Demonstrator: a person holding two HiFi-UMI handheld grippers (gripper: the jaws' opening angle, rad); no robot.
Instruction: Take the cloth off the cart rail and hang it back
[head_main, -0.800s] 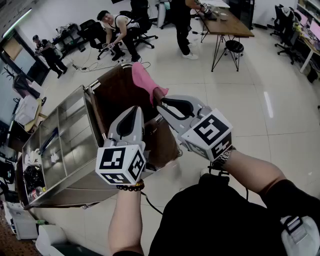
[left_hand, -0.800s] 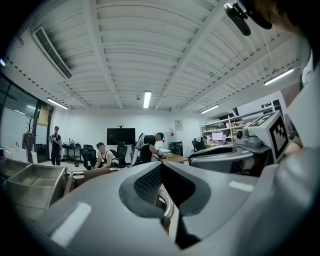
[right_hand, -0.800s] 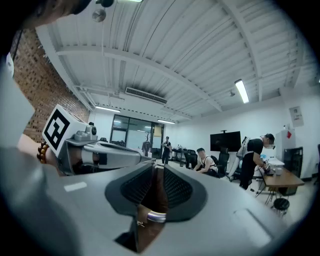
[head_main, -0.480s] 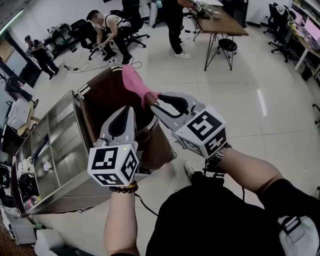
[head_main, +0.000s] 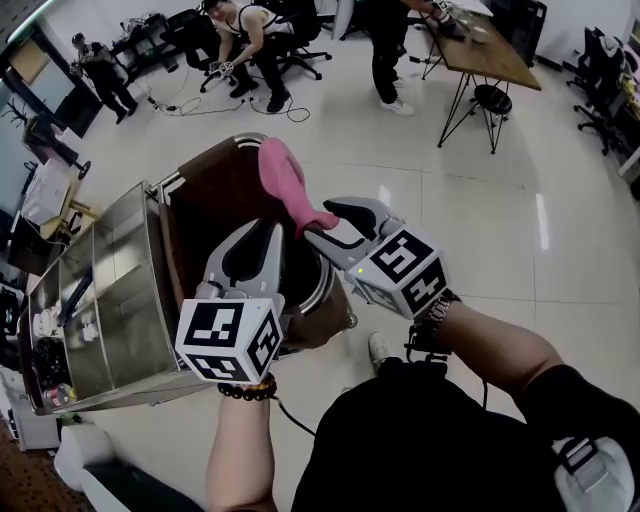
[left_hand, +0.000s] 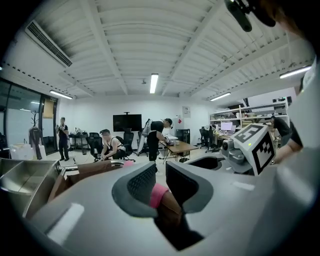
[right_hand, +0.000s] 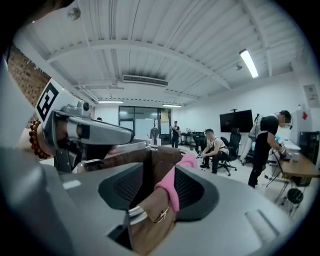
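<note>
A pink cloth hangs over the rail at the cart's near end, above a brown bag. My right gripper is open, and the cloth's lower end lies between its jaws. In the right gripper view the pink cloth runs along one pad of the right gripper with a wide gap left. My left gripper hovers over the bag, just left of the cloth, open with nothing held. Through the left gripper's narrow gap the cloth shows farther off.
Steel trays holding small items fill the cart on the left. Several people, office chairs and cables occupy the floor at the back. A wooden desk with a stool stands at the back right. White tiled floor lies right of the cart.
The view has shifted slightly. Both grippers have come a little nearer the rail, and the cloth's lower end now reaches between the right jaws.
</note>
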